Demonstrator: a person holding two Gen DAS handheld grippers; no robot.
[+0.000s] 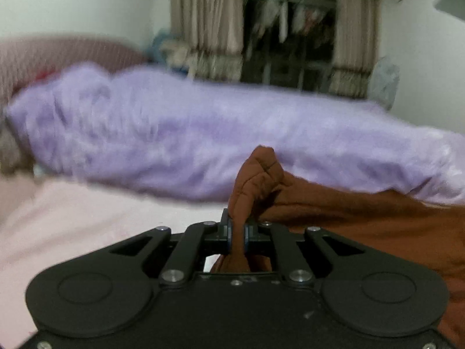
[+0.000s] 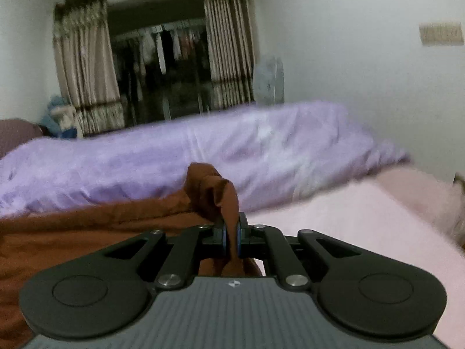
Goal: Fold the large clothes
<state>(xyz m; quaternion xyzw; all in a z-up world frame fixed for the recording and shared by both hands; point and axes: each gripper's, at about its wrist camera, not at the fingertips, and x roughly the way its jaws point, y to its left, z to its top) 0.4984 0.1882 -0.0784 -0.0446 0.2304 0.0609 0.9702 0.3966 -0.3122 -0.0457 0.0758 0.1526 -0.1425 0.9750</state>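
Note:
A large rust-brown garment lies over the pink bed sheet. My left gripper is shut on a bunched corner of it, which sticks up between the jaws; the cloth stretches off to the right. In the right wrist view my right gripper is shut on another bunched corner of the brown garment, and the cloth stretches off to the left. Both views are blurred by motion.
A lilac duvet lies heaped across the bed behind the garment, also in the right wrist view. Beyond it are beige curtains and a rack of hanging clothes. A white wall runs along the right.

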